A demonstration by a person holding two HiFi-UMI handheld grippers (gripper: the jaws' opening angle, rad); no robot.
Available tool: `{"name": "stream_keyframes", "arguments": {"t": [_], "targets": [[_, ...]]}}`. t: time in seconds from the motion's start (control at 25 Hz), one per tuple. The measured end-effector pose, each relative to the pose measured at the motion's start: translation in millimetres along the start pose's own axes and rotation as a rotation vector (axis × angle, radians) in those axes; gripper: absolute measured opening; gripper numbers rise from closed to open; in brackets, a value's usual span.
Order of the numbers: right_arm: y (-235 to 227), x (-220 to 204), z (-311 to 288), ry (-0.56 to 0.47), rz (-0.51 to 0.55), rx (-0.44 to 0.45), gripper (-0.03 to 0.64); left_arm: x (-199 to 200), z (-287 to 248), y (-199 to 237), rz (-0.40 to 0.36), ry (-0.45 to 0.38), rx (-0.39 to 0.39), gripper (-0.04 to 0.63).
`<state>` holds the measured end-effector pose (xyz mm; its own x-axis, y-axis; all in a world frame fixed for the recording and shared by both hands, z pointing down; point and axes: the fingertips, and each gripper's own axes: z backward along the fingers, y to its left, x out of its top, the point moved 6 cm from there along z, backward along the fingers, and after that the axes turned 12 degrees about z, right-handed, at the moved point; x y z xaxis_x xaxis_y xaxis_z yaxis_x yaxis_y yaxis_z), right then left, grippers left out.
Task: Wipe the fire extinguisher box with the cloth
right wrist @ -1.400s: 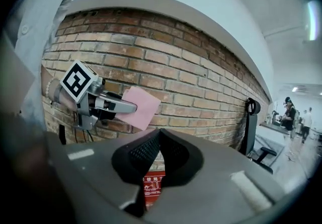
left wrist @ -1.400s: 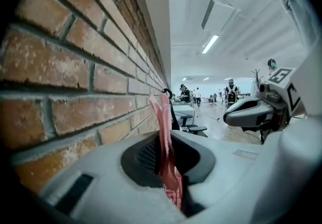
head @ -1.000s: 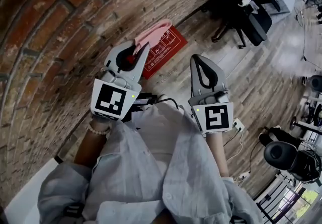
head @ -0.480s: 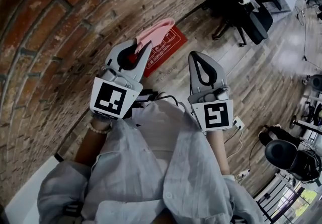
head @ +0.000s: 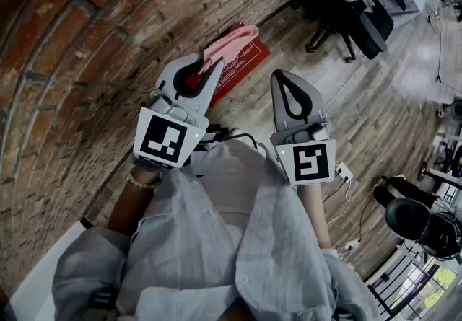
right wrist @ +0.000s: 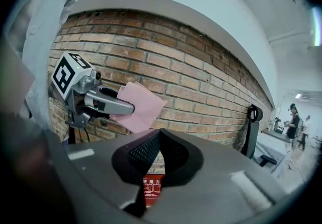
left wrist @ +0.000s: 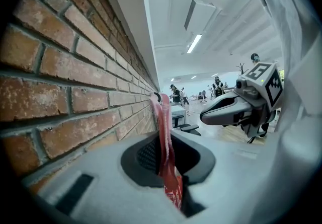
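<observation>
Right claw (head: 287, 85): jaws together, nothing between them. Left claw (head: 208, 71): clamped on the pink cloth (head: 231, 45), which sticks out past the tips. Beyond them, the red fire extinguisher box (head: 249, 61) is on the wood floor (head: 346, 110) at the foot of the brick wall (head: 86, 60). Can't tell if cloth touches box. Office chairs (head: 354, 16) are farther off.

In the head view we saw only part of the fire extinguisher box (head: 244, 66), because the cloth (head: 229, 45) and the left gripper (head: 208, 69) covered the rest. From the right gripper view only a red strip of the box (right wrist: 151, 188) showed in the gap below the right gripper (right wrist: 157, 135), and its print was too small for us to read. In the left gripper view the distant people (left wrist: 176, 93) were too small to make out.
</observation>
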<state>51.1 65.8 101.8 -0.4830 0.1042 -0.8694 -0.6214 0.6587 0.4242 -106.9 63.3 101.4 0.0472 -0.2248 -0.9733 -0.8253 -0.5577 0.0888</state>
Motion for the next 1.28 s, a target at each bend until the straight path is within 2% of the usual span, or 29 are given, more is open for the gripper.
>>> {"name": "stream_keyframes", "arguments": {"t": [0.52, 1.16, 1.28], "targets": [[0.5, -2.8, -2.6, 0.006, 0.006, 0.006, 0.006, -2.9, -3.8, -3.8, 0.001, 0.009, -0.023, 0.012], [3.1, -5.7, -4.9, 0.020, 0.005, 0.015, 0.006, -5.8, -4.8, -1.5, -0.042, 0.029, -0.029, 0.012], [3.0, -6.6, -4.8, 0.020, 0.005, 0.016, 0.006, -7.3, -5.5, -1.3, -0.017, 0.025, -0.029, 0.012]]}}
